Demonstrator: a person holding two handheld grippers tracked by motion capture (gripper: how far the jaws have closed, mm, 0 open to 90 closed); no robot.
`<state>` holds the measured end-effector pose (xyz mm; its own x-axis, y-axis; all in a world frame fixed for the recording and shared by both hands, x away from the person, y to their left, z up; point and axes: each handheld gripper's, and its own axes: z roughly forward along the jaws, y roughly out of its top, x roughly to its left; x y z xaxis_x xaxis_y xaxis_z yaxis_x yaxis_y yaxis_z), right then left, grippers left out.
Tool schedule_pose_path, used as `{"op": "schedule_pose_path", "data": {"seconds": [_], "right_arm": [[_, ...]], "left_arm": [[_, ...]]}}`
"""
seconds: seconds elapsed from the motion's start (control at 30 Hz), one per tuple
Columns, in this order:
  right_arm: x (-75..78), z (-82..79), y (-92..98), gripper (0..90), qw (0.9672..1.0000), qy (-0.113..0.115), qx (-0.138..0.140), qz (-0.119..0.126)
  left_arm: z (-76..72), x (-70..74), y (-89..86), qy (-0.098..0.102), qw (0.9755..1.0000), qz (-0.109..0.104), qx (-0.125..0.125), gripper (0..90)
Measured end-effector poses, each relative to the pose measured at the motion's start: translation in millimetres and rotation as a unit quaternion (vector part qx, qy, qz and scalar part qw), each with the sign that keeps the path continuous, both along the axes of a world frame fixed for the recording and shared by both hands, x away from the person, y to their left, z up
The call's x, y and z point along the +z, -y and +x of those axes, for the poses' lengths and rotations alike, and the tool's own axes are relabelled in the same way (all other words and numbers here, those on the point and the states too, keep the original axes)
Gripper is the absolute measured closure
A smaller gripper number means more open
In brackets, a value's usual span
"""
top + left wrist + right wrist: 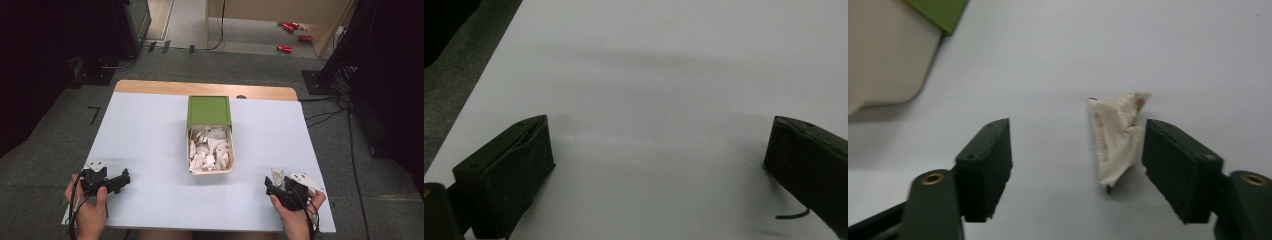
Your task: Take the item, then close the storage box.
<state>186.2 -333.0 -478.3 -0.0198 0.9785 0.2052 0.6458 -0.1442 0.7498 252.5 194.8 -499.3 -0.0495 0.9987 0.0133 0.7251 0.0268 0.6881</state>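
Note:
A beige box [231, 167] with a green lid [209, 110] slid to its far end sits mid-table, holding several white paper packets [209, 150]. One crumpled white packet [1115, 142] stands on the white table between my right gripper's jaws, close against the right-hand one. My right gripper [1078, 130] is open, and its pads do not press on the packet. In the high view the right gripper [272, 184] is near the table's front right with the packet [276, 175] at its tip. My left gripper [659, 130] is open and holds nothing, resting at the front left [120, 181].
The white table [150, 135] has a wooden strip along its far edge. The box's beige corner [883, 55] and the green lid [940, 12] lie to the upper left in the right gripper view. Cables and dark equipment stand on the floor beyond the table.

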Motion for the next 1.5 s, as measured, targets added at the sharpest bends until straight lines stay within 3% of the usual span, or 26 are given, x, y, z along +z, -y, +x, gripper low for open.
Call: {"op": "schedule_pose_path", "data": {"seconds": [0.1,0.33,0.5,1.0,1.43,1.5], "right_arm": [[9.8,-3.3,-4.7,19.2,0.9999,0.006,0.012,-0.003],[19.9,-6.4,-13.0,18.6,0.9997,0.011,0.022,-0.007],[29.4,-5.5,-25.3,20.3,0.9992,0.014,0.038,-0.003],[38.0,6.0,-58.0,25.5,0.9974,0.024,0.068,-0.008],[40.8,21.4,-86.6,41.6,0.9946,0.037,0.096,-0.011],[40.1,24.9,-93.1,47.7,0.9937,0.038,0.105,-0.008]], "left_arm": [[0.0,0.0,0.0,0.000,1.0000,0.000,0.000,0.0],[0.0,0.0,0.0,0.000,1.0000,0.000,0.000,0.0],[0.0,0.0,0.0,0.000,1.0000,0.000,0.000,0.0],[0.0,0.0,-0.1,0.000,1.0000,0.000,0.000,0.0],[0.0,0.0,-0.2,0.000,1.0000,0.000,0.000,0.0],[0.0,0.0,-0.2,0.000,1.0000,0.000,0.000,0.0]]}}
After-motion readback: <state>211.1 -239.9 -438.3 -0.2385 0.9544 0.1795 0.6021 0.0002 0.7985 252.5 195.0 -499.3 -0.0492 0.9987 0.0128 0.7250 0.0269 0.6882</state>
